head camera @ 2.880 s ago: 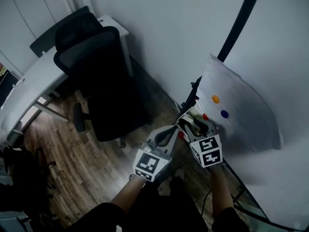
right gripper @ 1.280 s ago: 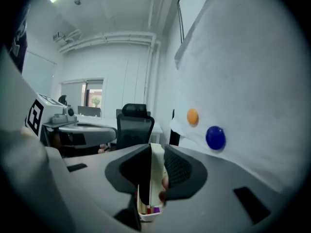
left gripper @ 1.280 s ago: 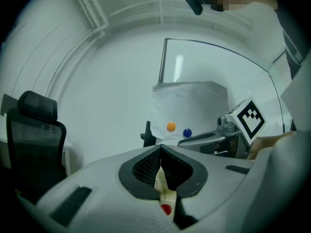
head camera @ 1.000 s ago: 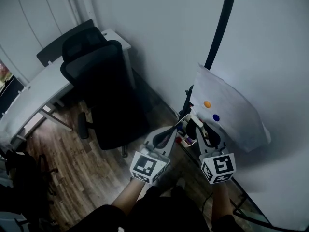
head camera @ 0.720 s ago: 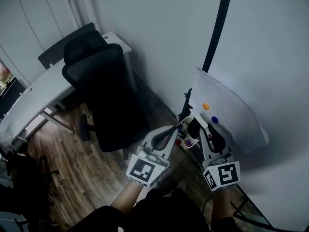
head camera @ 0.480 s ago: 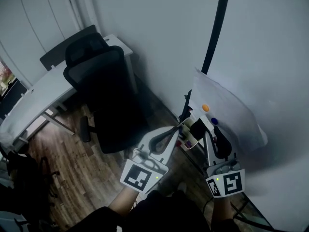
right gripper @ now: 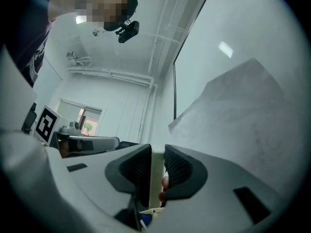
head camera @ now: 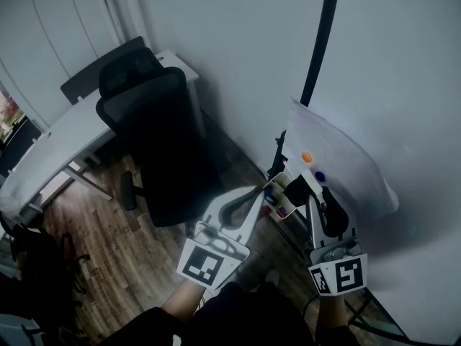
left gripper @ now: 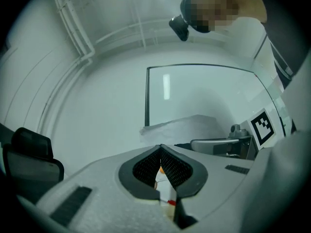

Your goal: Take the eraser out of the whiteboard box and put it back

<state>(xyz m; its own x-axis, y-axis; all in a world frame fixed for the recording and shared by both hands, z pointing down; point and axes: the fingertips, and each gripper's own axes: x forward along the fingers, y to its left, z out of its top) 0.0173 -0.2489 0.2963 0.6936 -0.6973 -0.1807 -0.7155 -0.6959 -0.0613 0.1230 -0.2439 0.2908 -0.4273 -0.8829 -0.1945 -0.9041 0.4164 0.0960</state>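
The white whiteboard box hangs at the foot of the whiteboard, with marker pens in it. My right gripper is shut on the eraser, a dark block just above the box's right end. In the right gripper view, the eraser shows as a pale slab pressed between the pads of the right gripper. My left gripper rests at the box's left rim. Its jaws meet at the tips in the left gripper view, with the box showing below them. Whether they pinch the rim is hidden.
A sheet of paper is pinned to the board by an orange magnet and a blue magnet. The board's black frame runs up beside it. A black office chair and a white desk stand to the left on the wooden floor.
Both grippers have come up toward the camera, so their marker cubes sit lower in the picture. The dark eraser in the right jaws now stands higher against the box.
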